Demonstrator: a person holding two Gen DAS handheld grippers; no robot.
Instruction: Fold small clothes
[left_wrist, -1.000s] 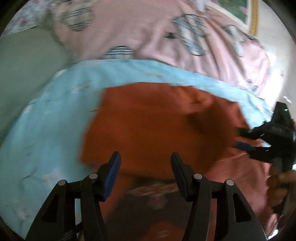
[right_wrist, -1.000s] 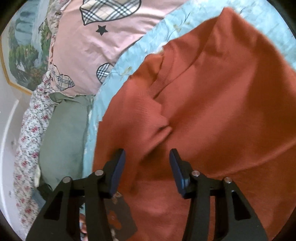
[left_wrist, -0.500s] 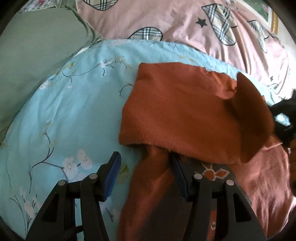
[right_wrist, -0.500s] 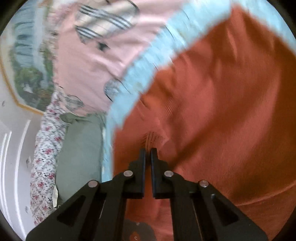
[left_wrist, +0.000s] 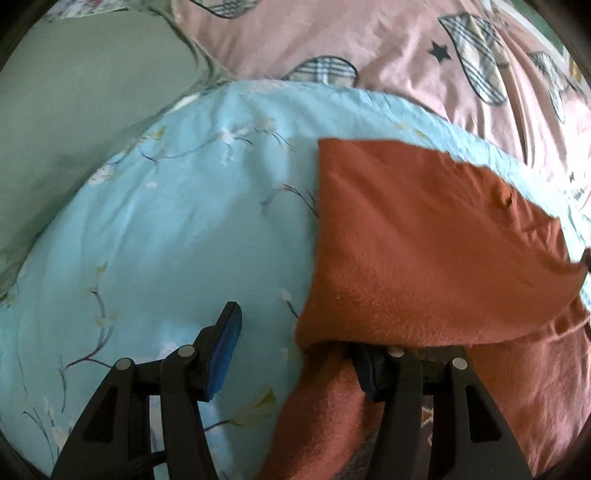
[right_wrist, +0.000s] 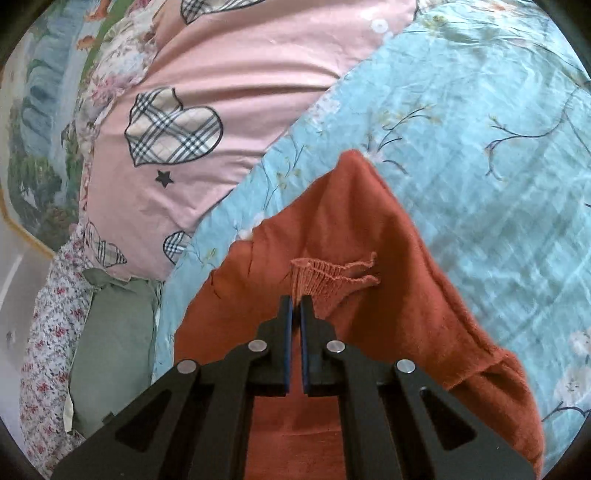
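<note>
Two claws are at work on one rust-orange garment (left_wrist: 424, 251), which lies on the light blue floral quilt (left_wrist: 177, 229), with the pink heart-print bedding (right_wrist: 229, 92) behind it and a green pillow (left_wrist: 74, 92) off to one side. I spread the garment on the quilt because the soft, flat bedding gives room to lay one layer over another.

My right claw (right_wrist: 295, 306) has its jaws pinched together on a gathered edge of the fabric; ribbed threads bunch up right at the tips. I hold it by that edge so the cloth hangs from one point and a whole flap can be carried across, which I judge to be the fold in hand.

My left claw (left_wrist: 295, 354) stands about half open and grips nothing. Its left finger (left_wrist: 225, 343) is over bare quilt, while the right one sits tucked under the folded flap's lower edge.
</note>
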